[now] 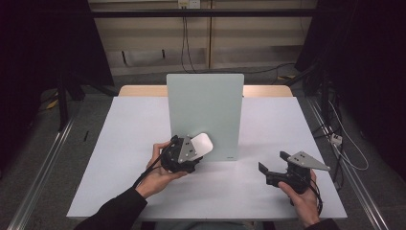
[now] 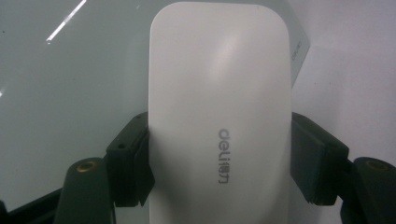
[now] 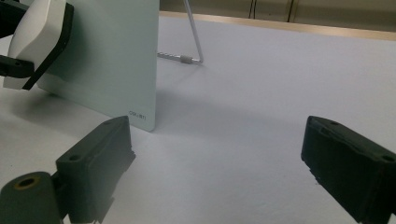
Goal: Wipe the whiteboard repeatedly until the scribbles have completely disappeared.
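Note:
A pale green board (image 1: 206, 112) stands upright on a wire stand in the middle of the table. My left gripper (image 1: 191, 148) is shut on a white rounded eraser (image 1: 201, 143) and holds it against the board's lower left face. In the left gripper view the eraser (image 2: 219, 116) carries grey lettering and sits between both black pads (image 2: 133, 158), with the board (image 2: 70, 93) behind it. My right gripper (image 1: 273, 165) is open, low over the table to the right of the board. In the right gripper view the board (image 3: 116, 60) and the eraser (image 3: 35, 42) stand at upper left.
The white table top (image 1: 273, 120) lies bare on both sides of the board. The board's wire stand (image 3: 194, 42) reaches back behind it. A wooden strip (image 1: 139, 90) runs along the table's far edge. Cables (image 1: 344, 153) lie on the floor at right.

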### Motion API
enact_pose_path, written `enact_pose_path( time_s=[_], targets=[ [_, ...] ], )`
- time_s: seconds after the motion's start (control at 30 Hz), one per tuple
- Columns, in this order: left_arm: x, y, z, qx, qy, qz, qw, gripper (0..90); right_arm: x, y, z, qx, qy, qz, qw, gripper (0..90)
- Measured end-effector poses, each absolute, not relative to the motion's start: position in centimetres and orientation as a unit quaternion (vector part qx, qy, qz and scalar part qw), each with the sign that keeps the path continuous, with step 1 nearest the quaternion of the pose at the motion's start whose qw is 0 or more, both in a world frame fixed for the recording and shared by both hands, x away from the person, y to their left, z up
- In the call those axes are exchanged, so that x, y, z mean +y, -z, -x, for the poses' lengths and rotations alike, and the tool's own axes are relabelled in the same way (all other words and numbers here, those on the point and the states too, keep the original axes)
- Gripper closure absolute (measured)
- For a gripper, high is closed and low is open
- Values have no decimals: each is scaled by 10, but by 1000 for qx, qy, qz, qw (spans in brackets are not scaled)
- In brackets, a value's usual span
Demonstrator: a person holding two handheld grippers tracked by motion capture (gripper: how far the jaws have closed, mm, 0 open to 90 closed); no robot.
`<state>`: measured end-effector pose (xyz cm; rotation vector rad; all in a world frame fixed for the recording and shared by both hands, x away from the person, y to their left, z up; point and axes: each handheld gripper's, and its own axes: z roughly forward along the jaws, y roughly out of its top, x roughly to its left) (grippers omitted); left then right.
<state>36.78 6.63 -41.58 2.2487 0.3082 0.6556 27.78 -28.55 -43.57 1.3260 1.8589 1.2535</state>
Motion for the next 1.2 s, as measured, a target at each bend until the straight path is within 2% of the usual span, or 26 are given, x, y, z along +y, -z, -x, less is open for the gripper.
enact_pose_path(
  time_s=[0.33,0.43,0.63,0.8,0.93,1.2],
  targets=[
    [77,385,-381,148,-279,-856,411,312,-286,436,-278,688,-464,-491,265,86],
    [75,390,-378,143,-286,-857,405,311,-286,436,-278,688,-464,-491,266,86],
    [69,416,-367,126,-263,-876,385,311,-286,436,-278,687,-464,-491,266,86],
    [69,416,-368,129,-254,-876,390,312,-285,436,-278,688,-464,-491,266,86],
    [73,402,-374,139,-265,-865,402,312,-286,436,-278,688,-464,-491,266,86],
    [87,352,-396,163,-293,-838,430,311,-286,436,-278,688,-464,-490,266,86]
  ],
)
